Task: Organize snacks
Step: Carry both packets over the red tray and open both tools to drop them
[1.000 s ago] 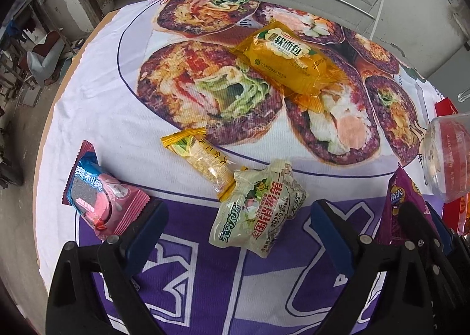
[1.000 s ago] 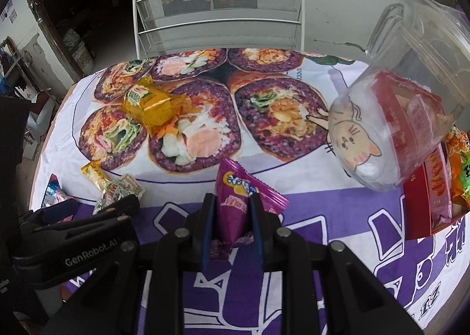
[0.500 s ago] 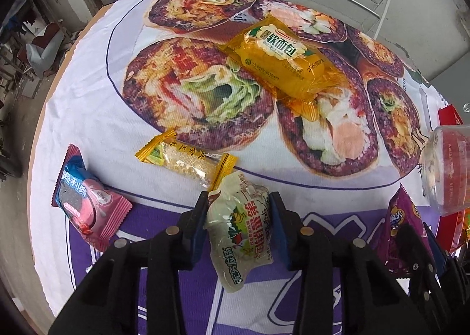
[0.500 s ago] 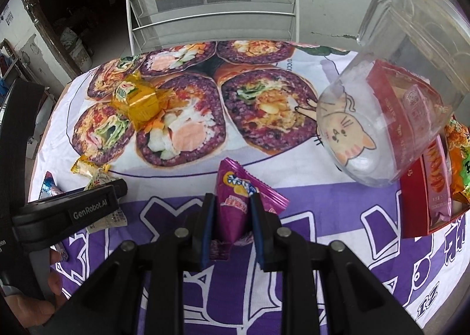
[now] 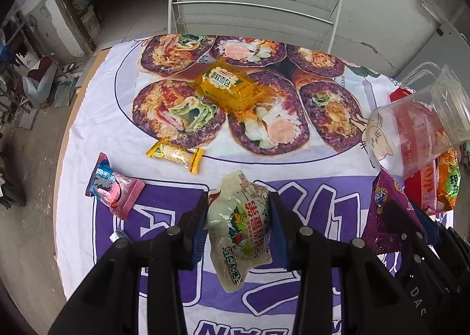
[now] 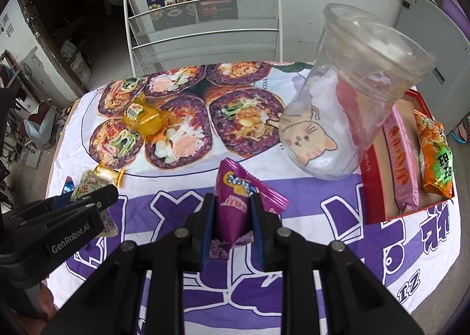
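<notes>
My left gripper (image 5: 238,217) is shut on a pale green-and-white snack pouch (image 5: 239,232), held clear above the printed tablecloth (image 5: 88,135). My right gripper (image 6: 232,217) is shut on a purple snack packet (image 6: 235,205), also lifted off the cloth. In the right wrist view the left gripper (image 6: 97,198) shows at the left with its pouch (image 6: 88,185). On the cloth lie a yellow bread pack (image 5: 227,88), a small yellow wafer bar (image 5: 176,154) and a pink-and-blue biscuit packet (image 5: 113,192).
A clear plastic jar with a cat drawing (image 6: 346,111) stands tilted at the right, beside a red tray (image 6: 379,188) holding a pink packet (image 6: 402,164) and an orange packet (image 6: 436,155). A white wire rack (image 6: 205,38) with booklets stands behind the table.
The left gripper closed on the pale pouch and lifted it off the cloth. The right gripper rose with the purple packet still in its grip.
</notes>
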